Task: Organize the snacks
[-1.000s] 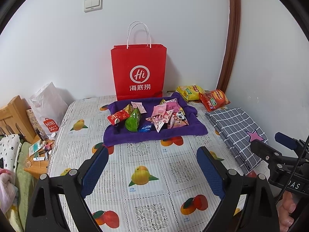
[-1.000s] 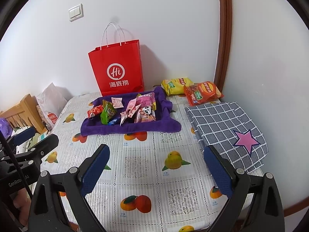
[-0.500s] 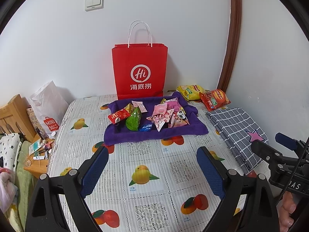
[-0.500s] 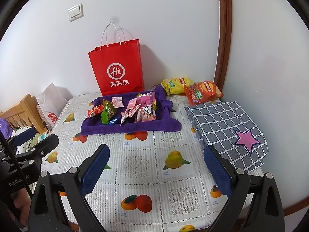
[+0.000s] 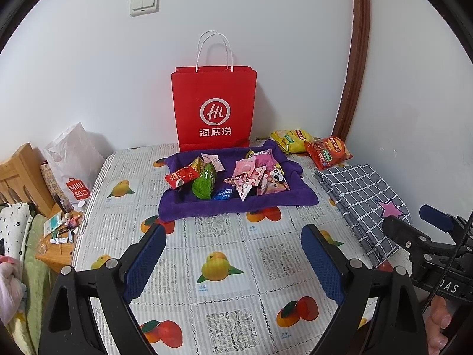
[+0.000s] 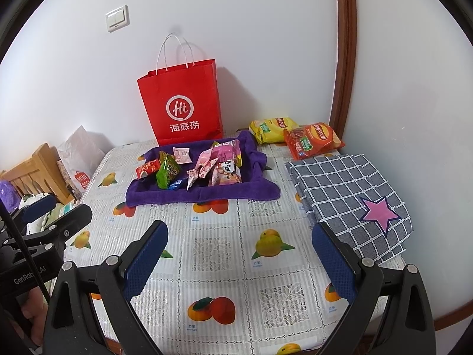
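Note:
Several small snack packets (image 5: pixel 236 176) (image 6: pixel 204 167) lie piled on a purple towel (image 5: pixel 278 199) (image 6: pixel 260 190) in the middle of a fruit-print table. A red paper bag (image 5: pixel 214 109) (image 6: pixel 181 103) stands upright behind it against the wall. A yellow chip bag (image 5: pixel 288 140) (image 6: pixel 272 130) and an orange chip bag (image 5: pixel 329 152) (image 6: pixel 313 139) lie at the back right. My left gripper (image 5: pixel 233 259) and my right gripper (image 6: pixel 239 259) are both open and empty, over the table's near part, well short of the towel.
A folded grey checked cloth with a pink star (image 5: pixel 363 198) (image 6: pixel 348 198) lies at the right edge. A white Miniso bag (image 5: pixel 74 162) and a wooden side table with small items (image 5: pixel 59 236) stand off the table's left side.
Both grippers stay open and almost still; the left view has drifted slightly, nothing on the table has moved.

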A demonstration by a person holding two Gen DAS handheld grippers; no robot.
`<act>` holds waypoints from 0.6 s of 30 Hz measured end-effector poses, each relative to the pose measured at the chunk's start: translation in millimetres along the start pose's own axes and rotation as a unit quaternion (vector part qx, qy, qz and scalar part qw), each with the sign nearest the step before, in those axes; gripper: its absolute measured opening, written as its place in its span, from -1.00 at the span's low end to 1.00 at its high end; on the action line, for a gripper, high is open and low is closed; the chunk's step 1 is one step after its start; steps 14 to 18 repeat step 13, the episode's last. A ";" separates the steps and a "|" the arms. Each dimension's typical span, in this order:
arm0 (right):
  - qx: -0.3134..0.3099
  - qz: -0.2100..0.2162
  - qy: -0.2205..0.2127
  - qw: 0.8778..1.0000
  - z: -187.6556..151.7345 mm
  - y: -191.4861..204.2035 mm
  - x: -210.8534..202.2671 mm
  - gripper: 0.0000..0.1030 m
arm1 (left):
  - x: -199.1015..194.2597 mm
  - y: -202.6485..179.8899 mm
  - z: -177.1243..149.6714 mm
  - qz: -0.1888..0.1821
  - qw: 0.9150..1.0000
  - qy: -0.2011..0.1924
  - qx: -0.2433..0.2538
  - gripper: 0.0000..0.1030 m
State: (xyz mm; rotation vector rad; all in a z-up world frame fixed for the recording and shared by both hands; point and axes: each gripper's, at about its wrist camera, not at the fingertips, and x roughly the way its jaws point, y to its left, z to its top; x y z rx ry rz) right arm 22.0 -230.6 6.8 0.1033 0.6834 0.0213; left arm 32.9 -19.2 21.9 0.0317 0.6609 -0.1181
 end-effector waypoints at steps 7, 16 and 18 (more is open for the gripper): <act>0.000 0.002 -0.003 1.000 -0.4 2.1 -1.8 0.88 | 0.2 1.0 -0.3 -0.001 1.000 0.000 0.000 0.80; 0.000 0.004 -0.006 1.000 -0.3 2.7 -5.2 0.88 | -1.1 1.0 -1.3 0.001 1.000 -0.003 -0.002 0.80; 0.000 0.004 -0.006 1.000 -0.3 2.7 -5.2 0.88 | -1.1 1.0 -1.3 0.001 1.000 -0.003 -0.002 0.80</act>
